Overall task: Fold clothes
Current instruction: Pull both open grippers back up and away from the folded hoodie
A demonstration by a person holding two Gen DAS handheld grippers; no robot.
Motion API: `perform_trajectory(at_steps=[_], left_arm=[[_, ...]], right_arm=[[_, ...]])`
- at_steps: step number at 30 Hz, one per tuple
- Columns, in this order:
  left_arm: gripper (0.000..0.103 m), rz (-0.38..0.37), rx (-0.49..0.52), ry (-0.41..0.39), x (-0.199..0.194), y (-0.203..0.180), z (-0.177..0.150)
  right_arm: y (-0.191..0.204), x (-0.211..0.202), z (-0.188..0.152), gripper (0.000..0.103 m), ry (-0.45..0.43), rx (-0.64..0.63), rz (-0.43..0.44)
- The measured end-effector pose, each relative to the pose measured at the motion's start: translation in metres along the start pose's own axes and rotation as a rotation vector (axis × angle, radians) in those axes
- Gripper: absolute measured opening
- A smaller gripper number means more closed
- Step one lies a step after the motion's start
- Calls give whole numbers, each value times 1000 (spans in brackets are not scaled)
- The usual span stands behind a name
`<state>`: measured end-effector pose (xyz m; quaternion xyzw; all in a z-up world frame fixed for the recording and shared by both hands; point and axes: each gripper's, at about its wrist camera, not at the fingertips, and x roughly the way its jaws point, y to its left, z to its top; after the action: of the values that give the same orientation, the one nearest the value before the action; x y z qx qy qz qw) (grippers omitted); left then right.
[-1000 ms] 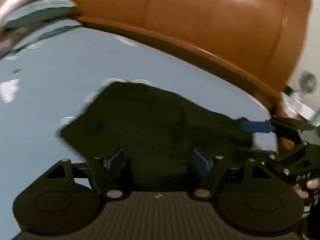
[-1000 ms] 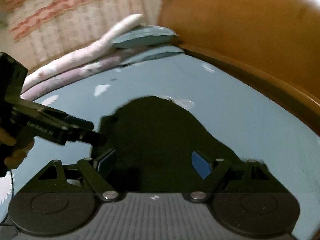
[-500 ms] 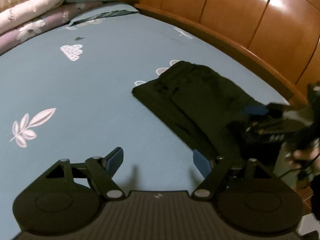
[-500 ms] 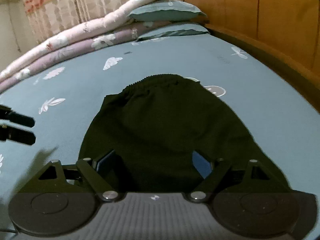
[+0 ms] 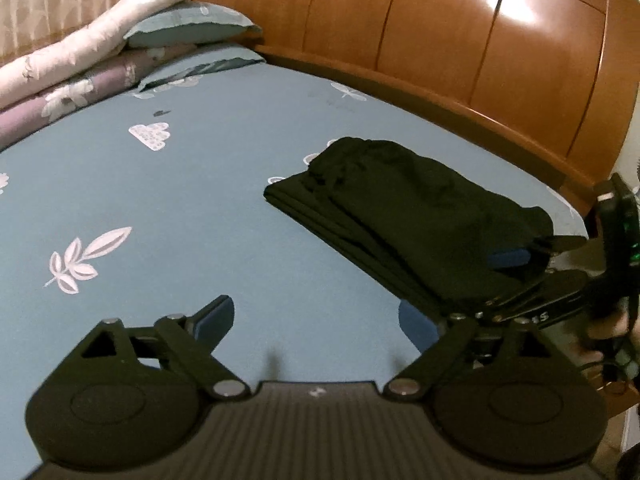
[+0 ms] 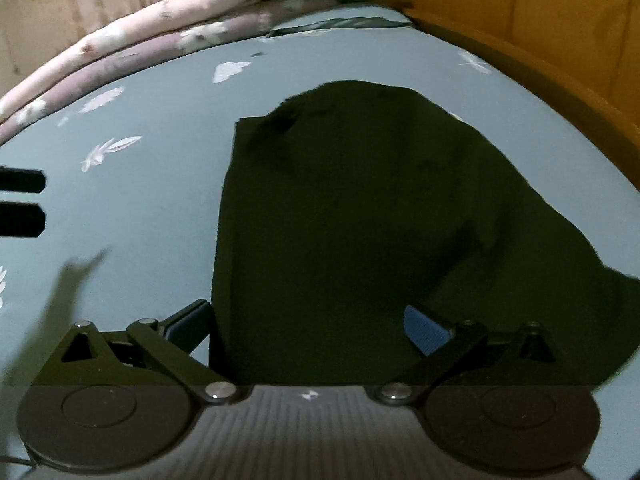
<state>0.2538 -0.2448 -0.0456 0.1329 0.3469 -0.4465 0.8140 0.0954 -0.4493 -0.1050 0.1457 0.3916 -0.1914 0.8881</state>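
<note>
While I look through the left wrist camera, my left tongs (image 5: 316,320) hang spread wide over bare blue bedsheet (image 5: 168,208), with nothing between the blue pads (image 5: 214,318); their jaws have just been opening. The black garment (image 5: 404,208) lies folded into a long, layered bundle on the bed, off to the right of these tongs and apart from them, its gathered end pointing toward the wooden headboard (image 5: 460,52). At the garment's near right end I can see the right tongs (image 5: 516,264), one blue pad showing against the dark cloth, and part of a hand (image 5: 604,328) gripping the handle at the frame edge. Pillows (image 5: 188,32) and a rolled floral quilt (image 5: 80,52) sit stacked at the far left corner of the bed.

Through the right wrist camera, the right tongs (image 6: 308,324) are also spread wide, and their jaws have just been opening too. The black garment (image 6: 360,220) fills the middle of the view and runs down between the two pads; the cloth is so dark and the picture so soft that I think the pads stand clear of it rather than pinching, but I cannot be sure of contact at the left pad. Two black fingertips of the left tongs (image 6: 22,200) poke in at the left edge, over the sheet and well apart from the garment.
</note>
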Motion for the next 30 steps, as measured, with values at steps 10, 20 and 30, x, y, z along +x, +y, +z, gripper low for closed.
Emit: perform_trajectory(at_steps=[10,20,30], left_arm=[[96,54,-13,-84,-40,15,-25],[97,129,31,-14,-83,34,-77],[97,235,-128,17,-104,71,-116]], right_arm=[[37,-88,-27,103,-80,102,-127],[72,-38,9,103,-307,48,-21],[72,71,47,103,-156,-26,34]])
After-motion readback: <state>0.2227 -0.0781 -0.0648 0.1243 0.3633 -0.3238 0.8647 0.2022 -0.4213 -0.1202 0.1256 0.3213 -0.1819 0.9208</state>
